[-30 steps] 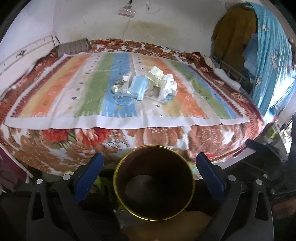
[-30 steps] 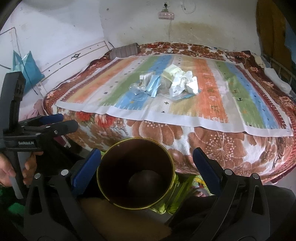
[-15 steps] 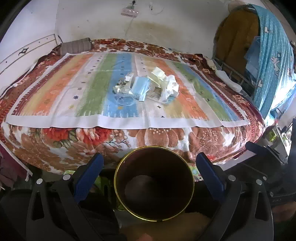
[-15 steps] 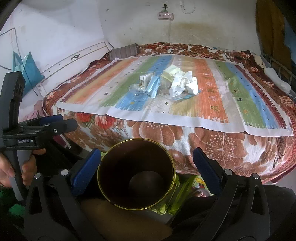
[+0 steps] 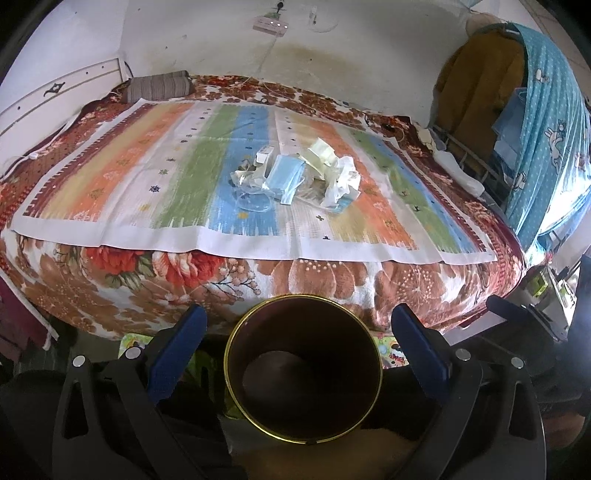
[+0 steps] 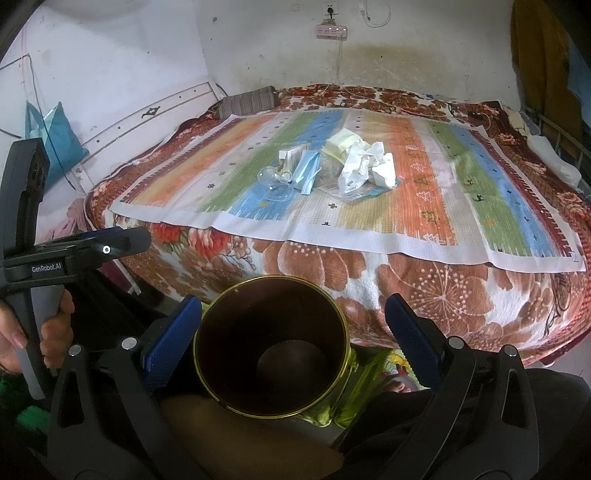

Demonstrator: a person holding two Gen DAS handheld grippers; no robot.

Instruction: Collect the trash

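A pile of trash [image 5: 295, 181] lies in the middle of the striped cloth [image 5: 177, 177] on the bed: crumpled white paper [image 6: 365, 166], a blue face mask [image 5: 286, 179], clear plastic [image 6: 275, 184] and small packets. A dark, gold-rimmed bin [image 5: 303, 373] stands on the floor before the bed, empty, also in the right wrist view [image 6: 273, 343]. My left gripper [image 5: 299, 347] is open, its blue-padded fingers on either side of the bin and apart from it. My right gripper [image 6: 291, 336] is open likewise. The left gripper's body shows at the left of the right wrist view [image 6: 70, 251].
The bed has a floral blanket [image 5: 332, 280] and a striped pillow [image 5: 159, 86] at the back. A white wall with a power strip [image 6: 330, 31] is behind. Hanging blue fabric [image 5: 550, 110] and a rack stand to the right. A blue bag [image 6: 59, 144] hangs at left.
Both grippers have risen and tilted slightly toward the bed; the trash pile appears a little nearer. The bin and the jaws have not changed.
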